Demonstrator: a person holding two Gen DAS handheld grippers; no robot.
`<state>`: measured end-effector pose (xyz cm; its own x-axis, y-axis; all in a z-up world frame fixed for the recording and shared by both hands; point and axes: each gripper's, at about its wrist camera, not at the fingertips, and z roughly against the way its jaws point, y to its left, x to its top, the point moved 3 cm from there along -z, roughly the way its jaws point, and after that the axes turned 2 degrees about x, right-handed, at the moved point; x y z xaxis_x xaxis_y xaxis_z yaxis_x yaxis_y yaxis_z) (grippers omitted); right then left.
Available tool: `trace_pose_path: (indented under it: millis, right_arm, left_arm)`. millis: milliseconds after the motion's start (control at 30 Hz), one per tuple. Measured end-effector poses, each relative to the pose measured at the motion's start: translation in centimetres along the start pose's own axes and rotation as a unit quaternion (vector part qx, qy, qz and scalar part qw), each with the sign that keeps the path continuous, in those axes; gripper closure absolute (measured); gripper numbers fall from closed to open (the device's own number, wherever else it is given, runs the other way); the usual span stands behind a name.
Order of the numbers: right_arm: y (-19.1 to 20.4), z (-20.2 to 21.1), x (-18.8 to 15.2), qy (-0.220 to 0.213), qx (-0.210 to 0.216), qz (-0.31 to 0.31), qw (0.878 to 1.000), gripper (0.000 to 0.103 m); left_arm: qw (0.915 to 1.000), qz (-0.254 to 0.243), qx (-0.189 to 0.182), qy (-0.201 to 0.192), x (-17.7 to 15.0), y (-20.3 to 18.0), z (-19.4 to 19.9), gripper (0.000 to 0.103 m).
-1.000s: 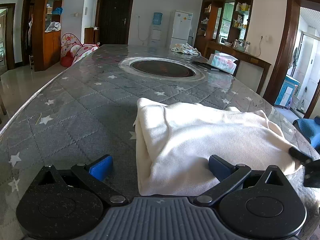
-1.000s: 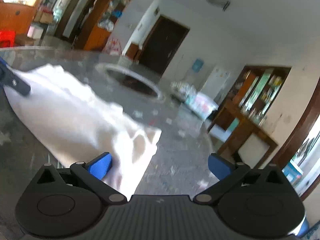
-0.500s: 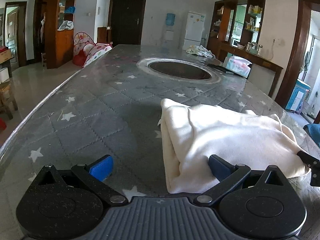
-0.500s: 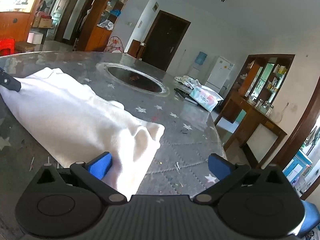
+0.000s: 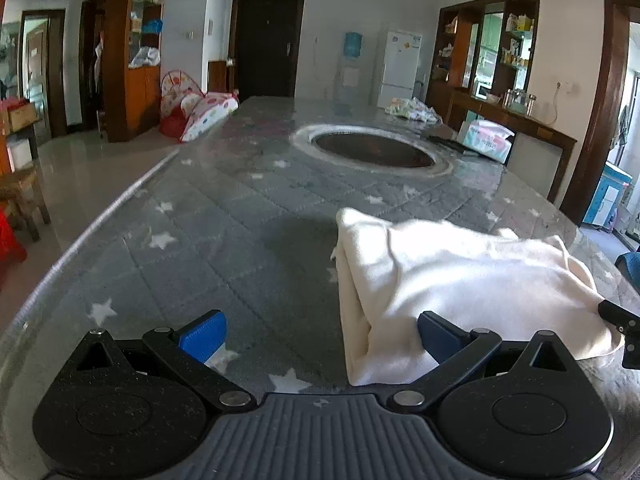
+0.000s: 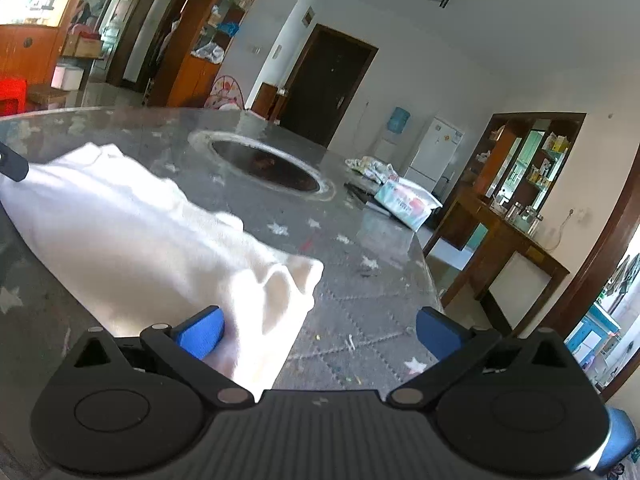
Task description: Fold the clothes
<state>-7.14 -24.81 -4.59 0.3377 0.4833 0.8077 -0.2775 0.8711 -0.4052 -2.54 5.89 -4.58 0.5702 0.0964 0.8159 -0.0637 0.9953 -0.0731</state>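
the cream garment (image 5: 460,280) lies folded in layers on the worktop (image 5: 224,240), ahead-right of the wide-open left claw (image 5: 320,332). the right claw (image 6: 320,330) gapes too. soft, light, floppy; best pinched at its stacked edge.

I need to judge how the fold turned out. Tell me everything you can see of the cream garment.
The cream garment is soft, fleecy-looking cloth, folded into a long layered bundle lying flat on the star-patterned table. Stacked edges show at its left end; its right end is rumpled. Both open grippers, left gripper and right gripper, straddle its ends.
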Motion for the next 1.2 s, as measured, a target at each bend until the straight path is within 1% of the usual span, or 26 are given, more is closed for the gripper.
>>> trace_pose_path:
  millis: [67,200,300,467,600,800,933,1000,1100,1200]
  right_arm:
    - [0.0,0.1,0.1,-0.002,0.004,-0.005,1.0,0.0]
    - [0.2,-0.7,-0.7,0.021,0.017,-0.02,0.999,0.0]
    - [0.0,-0.7,-0.6,0.023,0.019,-0.03,0.999,0.0]
    - [-0.2,-0.3,-0.1,0.014,0.013,-0.026,0.999,0.0]
    - [0.0,-1.1,-0.8,0.031,0.02,-0.033,0.999,0.0]
    - [-0.2,-0.6,-0.2,0.023,0.021,-0.027,0.999,0.0]
    - [-0.2,-0.4,0.6,0.01,0.024,-0.029,0.999,0.0]
    - [0.0,-0.6,0.9,0.008,0.029,-0.033,0.999,0.0]
    - [0.6,-1.3,0.7,0.018,0.038,-0.028,0.999,0.0]
    - [0.9,-1.7,0.5,0.023,0.038,-0.024,0.999,0.0]
  left_arm:
    - [1.0,0.0,0.002,-0.002,0.0,0.1,0.1,0.0]
    - [1.0,-0.001,0.006,-0.005,0.1,0.3,0.3,0.0]
    - [0.9999,-0.002,0.008,-0.008,0.1,0.5,0.4,0.0]
    - [0.9999,-0.004,0.012,-0.009,0.1,0.7,0.5,0.0]
    - [0.9999,-0.009,0.012,-0.005,0.0,0.6,0.4,0.0]
    - [0.9998,-0.015,0.014,0.001,-0.1,0.4,0.1,0.0]
    - [0.9998,-0.019,0.006,-0.007,0.5,-0.1,0.3,0.0]
    - [0.9996,-0.028,0.004,-0.003,0.5,-0.5,-0.1,0.0]
    - [0.9991,-0.039,0.008,0.017,-0.1,-1.0,-1.2,0.0]
    - [0.9994,-0.025,0.001,0.025,-0.2,-0.6,-1.4,0.0]
